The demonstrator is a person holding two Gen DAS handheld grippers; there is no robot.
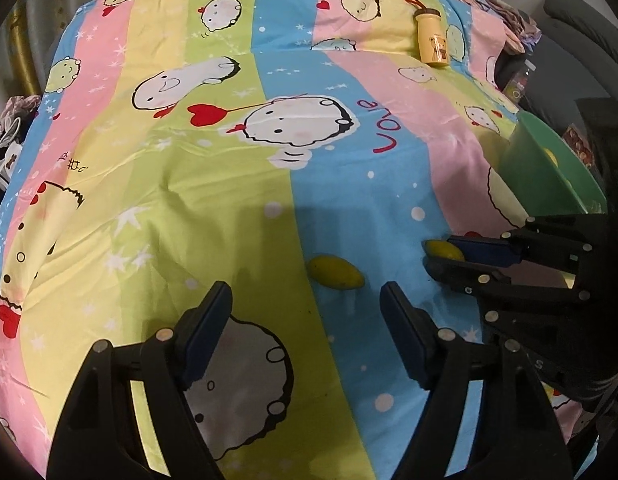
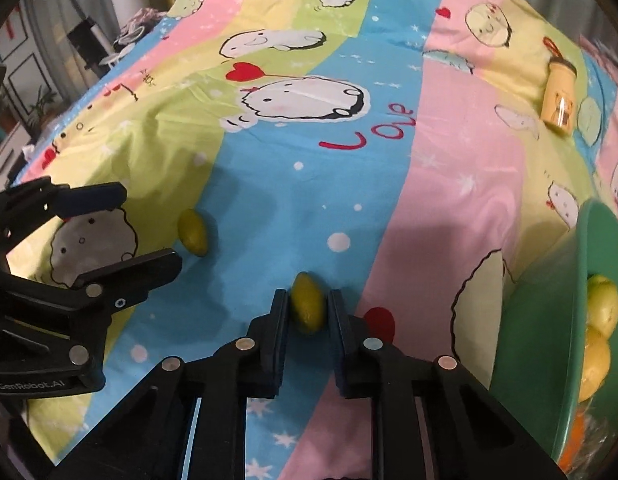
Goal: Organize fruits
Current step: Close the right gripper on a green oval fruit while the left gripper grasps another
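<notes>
Our right gripper (image 2: 307, 308) pinches a lemon (image 2: 307, 305) left of the green bowl (image 2: 549, 340); our left gripper (image 1: 307, 308), spread, hangs over another lemon (image 1: 336, 277) farther left.

1. A small yellow-green oval fruit (image 2: 307, 304) lies on the striped cartoon-print bedsheet (image 2: 449, 160), between the right claw's (image 2: 307, 312) pads.
2. A second such fruit (image 2: 193, 232) lies left, before the left claw (image 2: 145, 232).
3. A green plastic bowl (image 2: 549, 340) sits right, holding round yellow fruits (image 2: 601, 304).
4. A small yellow bottle (image 2: 559, 98) lies behind.

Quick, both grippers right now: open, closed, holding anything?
Left gripper: open, empty; a yellow-green fruit lies just ahead of it.
Right gripper: closed on another small yellow-green fruit, on the bedsheet.
</notes>
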